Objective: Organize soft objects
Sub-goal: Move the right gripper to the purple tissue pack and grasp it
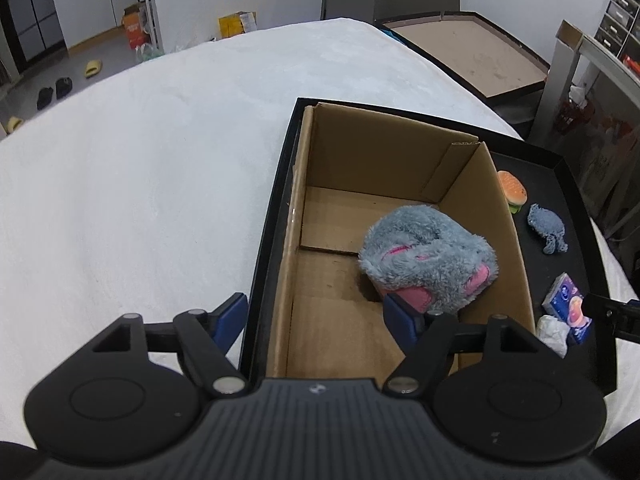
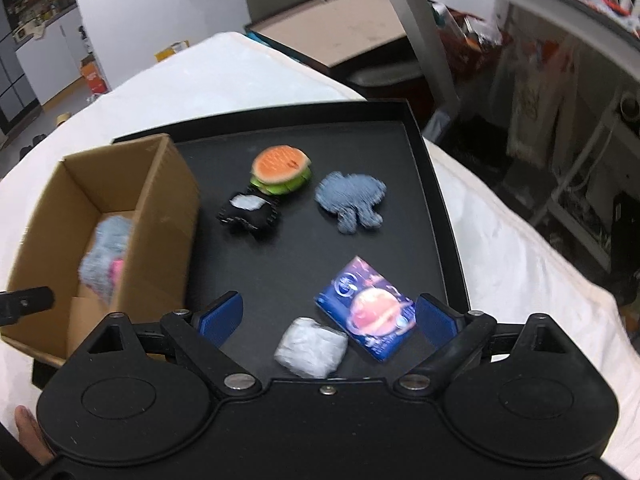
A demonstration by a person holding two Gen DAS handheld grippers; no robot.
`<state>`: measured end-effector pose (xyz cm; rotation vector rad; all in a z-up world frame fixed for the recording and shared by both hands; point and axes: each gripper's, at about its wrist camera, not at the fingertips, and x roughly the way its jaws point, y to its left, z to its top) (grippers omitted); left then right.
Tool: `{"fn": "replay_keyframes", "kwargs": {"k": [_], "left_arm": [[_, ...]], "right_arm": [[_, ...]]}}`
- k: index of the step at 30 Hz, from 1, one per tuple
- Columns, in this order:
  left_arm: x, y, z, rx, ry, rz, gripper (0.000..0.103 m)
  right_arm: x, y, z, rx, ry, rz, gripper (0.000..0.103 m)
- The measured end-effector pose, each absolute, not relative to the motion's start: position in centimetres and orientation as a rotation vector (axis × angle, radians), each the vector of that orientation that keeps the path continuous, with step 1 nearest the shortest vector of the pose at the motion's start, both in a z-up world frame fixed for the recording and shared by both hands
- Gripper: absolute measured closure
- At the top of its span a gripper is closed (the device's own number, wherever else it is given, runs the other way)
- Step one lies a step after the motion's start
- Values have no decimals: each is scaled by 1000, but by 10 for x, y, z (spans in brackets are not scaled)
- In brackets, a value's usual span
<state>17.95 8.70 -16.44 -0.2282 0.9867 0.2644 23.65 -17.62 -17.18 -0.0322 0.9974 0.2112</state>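
My left gripper (image 1: 316,320) gapes wide over the cardboard box (image 1: 400,168) (grey-pink plush (image 1: 428,256) inside); my right gripper (image 2: 328,316) hangs spread above the black tray (image 2: 424,208), holding nothing.

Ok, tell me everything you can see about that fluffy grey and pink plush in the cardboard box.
The grey plush is a rounded, shaggy bundle of bluish-grey fur with pink patches and pink stitched lines, seemingly folded on itself. It lies on the floor of the open cardboard box, against the wall nearest the black tray. In the left wrist view, one blue pad of the open left claw overlaps its lower edge; whether they touch is unclear. In the right wrist view it appears blurred.
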Motion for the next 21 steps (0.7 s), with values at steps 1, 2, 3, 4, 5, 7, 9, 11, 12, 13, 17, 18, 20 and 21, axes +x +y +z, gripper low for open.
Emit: {"fn": "replay_keyframes", "kwargs": {"k": [1,2,3,4,5,7,9,11,12,13,17,18,20,21], "left_arm": [[180,86,-165,-221,988,268,30],[181,85,-165,-218,989,269,30],[182,85,-165,-216,989,269,30],[183,83,-165,-212,989,268,30],[183,82,-165,-208,989,267,30],[185,80,-166,-196,992,265,30],[186,77,-167,-187,997,266,30],[187,75,-168,-181,1001,266,30],[187,74,-169,-179,1003,267,30],[188,73,-169,-176,1005,269,30],[192,69,-170,-166,1010,271,30],[192,67,-170,-160,1011,276,30],[194,66,-171,-149,1012,284,29],[194,66,-172,-148,1013,287,29]], "right_arm": [[238,-180,-175,-27,1002,205,10],[240,-183,-178,-21,1005,200,10],[241,-186,-180,-16,1008,195,10],[242,-188,-183,-10,1014,189,10],[243,-190,-185,1,1021,185,10],[247,-195,-192,29,1033,179,10],[251,-198,-198,49,1043,168,10],[256,-200,-206,66,1060,156,10],[258,-200,-210,66,1064,154,10],[261,-198,-214,54,1070,146,10],[267,-191,-227,-6,1088,129,10],[268,-190,-229,-18,1089,128,10],[269,-189,-233,-33,1098,130,10],[270,-189,-235,-33,1105,134,10]]}}
